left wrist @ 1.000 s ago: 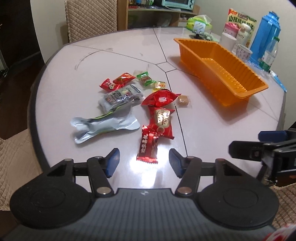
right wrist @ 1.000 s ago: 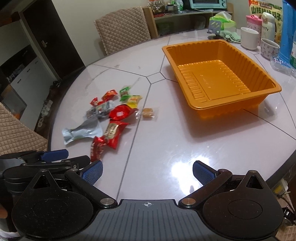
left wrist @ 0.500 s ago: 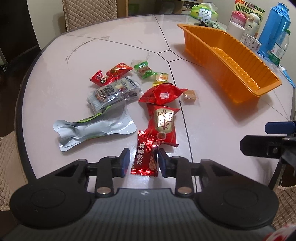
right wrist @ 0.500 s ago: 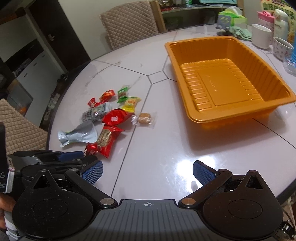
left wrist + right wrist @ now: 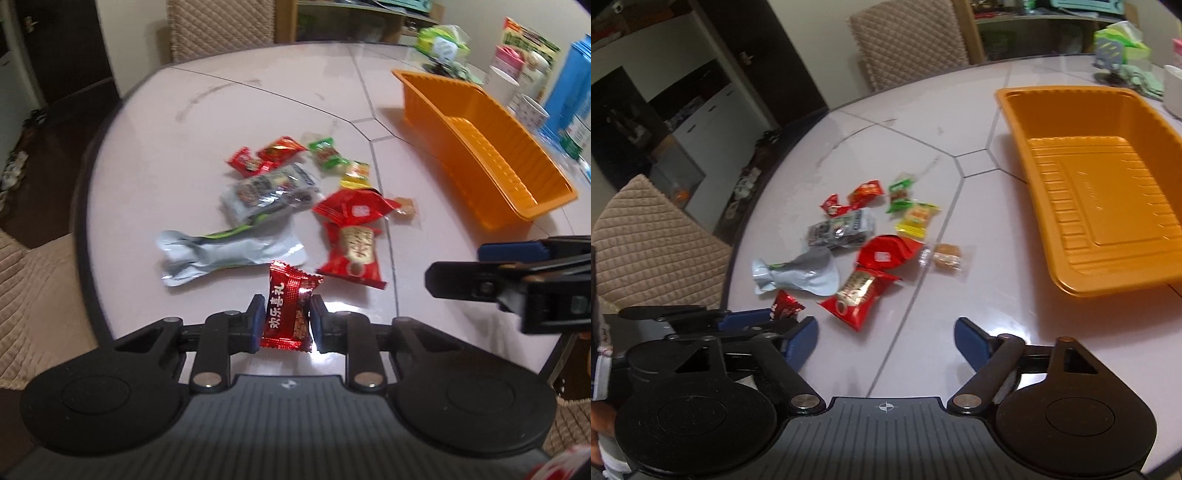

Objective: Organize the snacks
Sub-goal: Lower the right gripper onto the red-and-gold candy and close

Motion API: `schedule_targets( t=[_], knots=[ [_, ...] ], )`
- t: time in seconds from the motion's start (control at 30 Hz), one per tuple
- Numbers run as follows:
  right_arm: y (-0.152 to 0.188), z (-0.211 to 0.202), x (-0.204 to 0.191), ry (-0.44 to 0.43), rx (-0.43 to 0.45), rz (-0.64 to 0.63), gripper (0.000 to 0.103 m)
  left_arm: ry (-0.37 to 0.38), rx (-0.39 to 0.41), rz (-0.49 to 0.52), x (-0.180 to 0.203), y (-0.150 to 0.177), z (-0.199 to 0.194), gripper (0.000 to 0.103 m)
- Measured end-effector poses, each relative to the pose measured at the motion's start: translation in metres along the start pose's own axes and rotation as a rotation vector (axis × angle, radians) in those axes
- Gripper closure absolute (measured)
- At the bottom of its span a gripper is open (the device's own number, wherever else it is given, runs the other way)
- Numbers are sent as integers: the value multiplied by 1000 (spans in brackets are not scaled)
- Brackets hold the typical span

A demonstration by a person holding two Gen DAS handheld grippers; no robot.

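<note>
My left gripper is shut on a small dark red candy packet with Chinese lettering, held just above the table's near edge; the packet also shows in the right wrist view. Beyond it lies a pile of snacks: a silver pouch, a grey packet, a red and gold packet, a red packet and several small candies. The empty orange tray stands to the right. My right gripper is open and empty over the table, right of the left gripper.
A blue thermos, cups, a bottle and a snack bag stand behind the tray. A small wrapped brown cake lies between pile and tray. Padded chairs stand at the far side and at the left.
My left gripper closed on the dark red candy packet and lifted it slightly off the table. The right gripper moved closer to the snack pile and stayed open.
</note>
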State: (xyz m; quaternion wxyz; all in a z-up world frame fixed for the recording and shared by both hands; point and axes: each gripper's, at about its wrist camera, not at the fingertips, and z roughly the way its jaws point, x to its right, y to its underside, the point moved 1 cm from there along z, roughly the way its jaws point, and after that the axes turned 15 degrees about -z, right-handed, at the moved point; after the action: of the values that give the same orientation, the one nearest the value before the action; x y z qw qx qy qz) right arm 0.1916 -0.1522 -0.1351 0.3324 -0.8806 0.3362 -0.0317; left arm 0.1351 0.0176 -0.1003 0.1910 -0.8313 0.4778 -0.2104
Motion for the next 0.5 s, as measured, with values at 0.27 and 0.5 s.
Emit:
schedule_targets(
  t=[0.27,0.5],
  knots=[
    [-16,32,-8,-55,-19,18,45,-55,28,-51,-17,-11,-13,80],
    [-23,58,-19,24,-34,89,51,-28,24,-15,-36,-28,-8,80]
  ],
)
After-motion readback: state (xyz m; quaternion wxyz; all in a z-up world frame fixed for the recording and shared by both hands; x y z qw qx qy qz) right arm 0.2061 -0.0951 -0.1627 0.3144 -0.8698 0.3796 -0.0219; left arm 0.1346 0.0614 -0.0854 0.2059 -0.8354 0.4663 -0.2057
